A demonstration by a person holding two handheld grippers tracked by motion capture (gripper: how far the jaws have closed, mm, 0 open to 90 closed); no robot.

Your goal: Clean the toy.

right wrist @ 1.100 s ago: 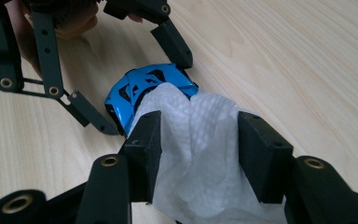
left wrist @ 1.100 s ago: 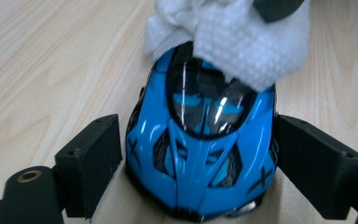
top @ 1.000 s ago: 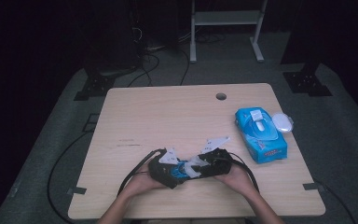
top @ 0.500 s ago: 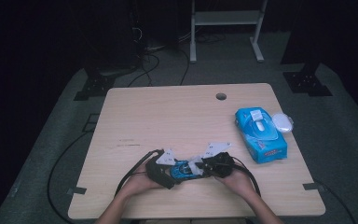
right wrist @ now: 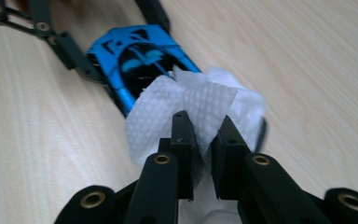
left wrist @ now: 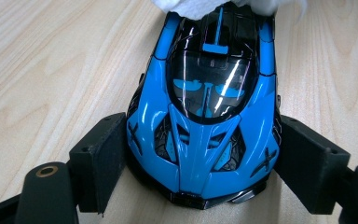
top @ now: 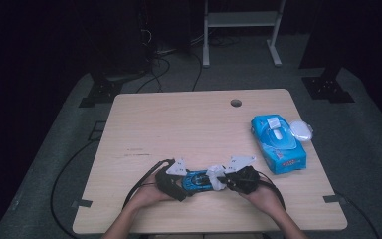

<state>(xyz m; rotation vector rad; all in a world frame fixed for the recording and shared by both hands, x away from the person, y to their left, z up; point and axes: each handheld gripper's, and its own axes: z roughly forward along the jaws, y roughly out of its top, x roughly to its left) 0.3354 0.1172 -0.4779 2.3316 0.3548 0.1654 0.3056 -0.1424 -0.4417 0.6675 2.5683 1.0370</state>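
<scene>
A glossy blue toy sports car (left wrist: 205,112) is clamped by the left gripper (top: 171,180), while a crumpled white wipe (right wrist: 193,109) is pinched on its far end by the right gripper (right wrist: 203,140), whose jaws have just been closing, a blue wipe pack (top: 278,144) lying well apart beyond it.

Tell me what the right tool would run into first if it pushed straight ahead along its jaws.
The right tool, pinching a white wipe, would probably meet the blue toy car it lies on.

A blue wet-wipe pack (top: 278,143) with open lid lies on the wooden table (top: 179,129).
</scene>
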